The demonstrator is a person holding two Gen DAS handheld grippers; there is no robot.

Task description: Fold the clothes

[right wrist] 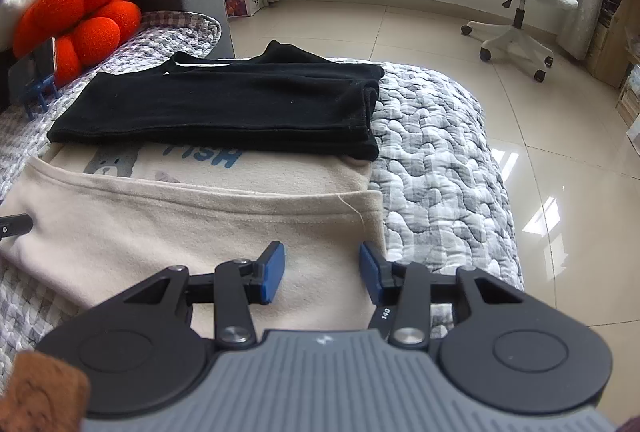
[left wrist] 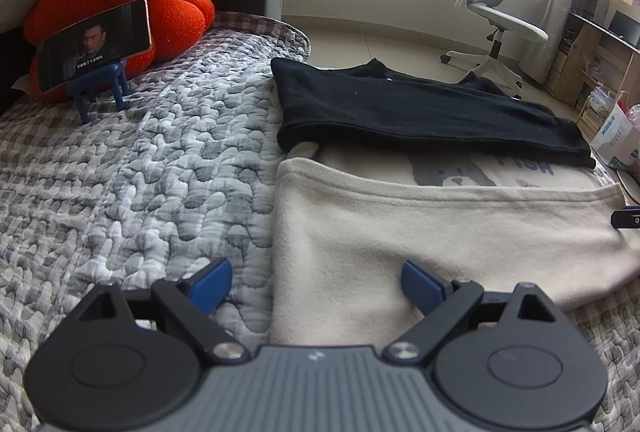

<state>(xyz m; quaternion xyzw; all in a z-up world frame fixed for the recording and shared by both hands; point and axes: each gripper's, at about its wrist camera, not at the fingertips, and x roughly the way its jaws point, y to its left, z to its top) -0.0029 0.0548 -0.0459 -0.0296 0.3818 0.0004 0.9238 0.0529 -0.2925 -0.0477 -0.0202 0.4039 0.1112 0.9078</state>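
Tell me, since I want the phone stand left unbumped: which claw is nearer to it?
Left. The left claw hovers at the beige garment's edge on the side of the phone stand. The right claw is over that garment's opposite end, farther away.

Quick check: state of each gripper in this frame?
Left gripper: open, holding nothing, above the beige garment.
Right gripper: open, holding nothing, above the same garment.

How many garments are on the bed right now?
2. A folded black garment lies farther away, its near edge overlapping the beige shirt, which lies just ahead of both hand-held grippers. More could be hidden underneath.
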